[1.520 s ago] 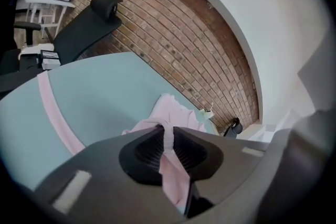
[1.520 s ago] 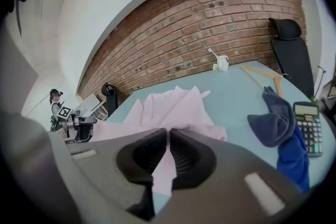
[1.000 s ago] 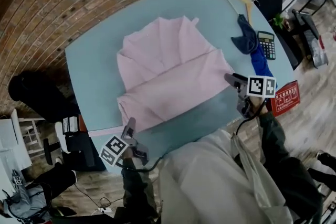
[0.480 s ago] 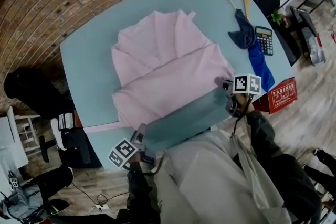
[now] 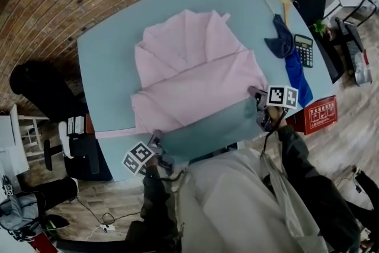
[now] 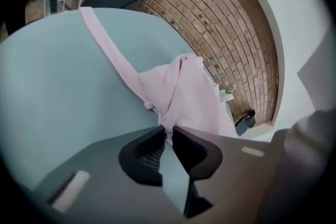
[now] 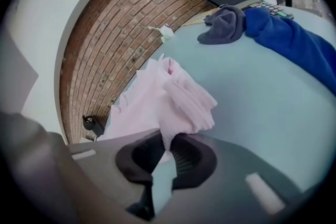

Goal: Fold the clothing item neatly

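Pink garment (image 5: 195,77) on table (image 5: 103,68): left hand-held gripper (image 5: 156,139) and right hand-held gripper (image 5: 254,93), jaws just closed, pinch its two near-edge corners; body lies beyond.

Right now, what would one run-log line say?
left gripper: jaws just closed on near edge of pale pink fabric garment | right gripper: jaws just closed on same edge

Your left gripper (image 5: 156,140) and right gripper (image 5: 254,92), both angled downward, have just closed their jaws on the garment's (image 5: 195,74) near corners.
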The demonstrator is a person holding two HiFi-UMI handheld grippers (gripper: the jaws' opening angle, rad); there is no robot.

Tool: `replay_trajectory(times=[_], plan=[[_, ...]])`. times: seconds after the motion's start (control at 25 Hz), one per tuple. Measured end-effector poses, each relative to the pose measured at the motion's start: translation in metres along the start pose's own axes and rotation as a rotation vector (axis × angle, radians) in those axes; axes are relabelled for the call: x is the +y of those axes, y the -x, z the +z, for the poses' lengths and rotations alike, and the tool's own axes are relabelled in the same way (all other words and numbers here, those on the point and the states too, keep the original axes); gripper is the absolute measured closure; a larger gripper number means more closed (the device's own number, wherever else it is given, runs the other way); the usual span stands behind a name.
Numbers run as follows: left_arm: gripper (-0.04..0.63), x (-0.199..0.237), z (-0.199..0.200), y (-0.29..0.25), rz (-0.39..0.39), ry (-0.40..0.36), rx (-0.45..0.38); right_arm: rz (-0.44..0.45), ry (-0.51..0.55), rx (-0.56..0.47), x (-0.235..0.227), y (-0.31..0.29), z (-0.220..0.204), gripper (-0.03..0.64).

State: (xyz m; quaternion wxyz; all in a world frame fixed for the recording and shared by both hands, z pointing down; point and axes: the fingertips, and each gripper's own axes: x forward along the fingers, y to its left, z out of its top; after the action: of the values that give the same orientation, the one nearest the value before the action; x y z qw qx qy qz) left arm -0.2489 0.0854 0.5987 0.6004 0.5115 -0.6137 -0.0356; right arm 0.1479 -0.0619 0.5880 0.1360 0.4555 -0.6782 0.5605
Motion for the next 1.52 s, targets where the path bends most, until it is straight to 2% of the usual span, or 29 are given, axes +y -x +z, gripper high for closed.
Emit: replay_trajectory(times=[0.08, 0.28, 0.44, 0.6, 0.72, 0.8, 0.96, 1.0, 1.08, 1.12, 1.2, 1.28, 1.36, 1.52], plan=[[0.549, -0.002, 0.006, -0.004, -0.033, 0.033, -0.052, 0.031, 0.005, 0.0, 0.004, 0.006, -0.002, 0.586], [0.555, -0.006, 0.005, 0.034, -0.074, -0.04, -0.148, 0.066, 0.084, 0.02, 0.012, 0.03, -0.017, 0.586], [0.557, 0.001, -0.013, 0.059, -0.098, -0.05, -0.136, 0.097, 0.127, 0.062, 0.01, 0.055, -0.037, 0.586], [0.557, -0.009, -0.036, 0.082, -0.123, -0.034, -0.137, 0.088, 0.16, 0.086, 0.003, 0.081, -0.053, 0.586], [0.557, -0.021, -0.052, 0.108, -0.126, -0.058, -0.141, 0.108, 0.189, 0.112, 0.008, 0.104, -0.056, 0.586], [0.557, -0.039, -0.048, 0.125, -0.15, -0.088, -0.168, 0.144, 0.208, 0.128, 0.018, 0.122, -0.056, 0.586], [0.557, -0.082, 0.0, 0.132, -0.252, -0.134, -0.261, 0.221, 0.275, 0.09, 0.05, 0.137, -0.023, 0.586], [0.557, -0.088, 0.015, 0.126, -0.268, -0.121, -0.275, 0.249, 0.302, 0.073, 0.061, 0.132, -0.008, 0.586], [0.557, -0.089, 0.042, 0.109, -0.238, -0.061, -0.286, 0.338, 0.361, 0.04, 0.089, 0.112, 0.026, 0.586], [0.557, -0.093, 0.058, 0.099, -0.241, -0.058, -0.293, 0.368, 0.374, 0.031, 0.1, 0.1, 0.043, 0.586], [0.557, -0.108, 0.094, 0.078, -0.289, -0.101, -0.313, 0.367, 0.338, 0.033, 0.11, 0.075, 0.074, 0.586], [0.557, -0.119, 0.126, 0.057, -0.315, -0.104, -0.325, 0.343, 0.267, 0.045, 0.116, 0.053, 0.101, 0.586], [0.558, -0.121, 0.153, 0.036, -0.322, -0.079, -0.322, 0.295, 0.241, 0.056, 0.116, 0.031, 0.125, 0.586], [0.557, -0.121, 0.196, -0.01, -0.301, -0.071, -0.297, 0.282, 0.149, 0.055, 0.115, -0.019, 0.157, 0.586]])
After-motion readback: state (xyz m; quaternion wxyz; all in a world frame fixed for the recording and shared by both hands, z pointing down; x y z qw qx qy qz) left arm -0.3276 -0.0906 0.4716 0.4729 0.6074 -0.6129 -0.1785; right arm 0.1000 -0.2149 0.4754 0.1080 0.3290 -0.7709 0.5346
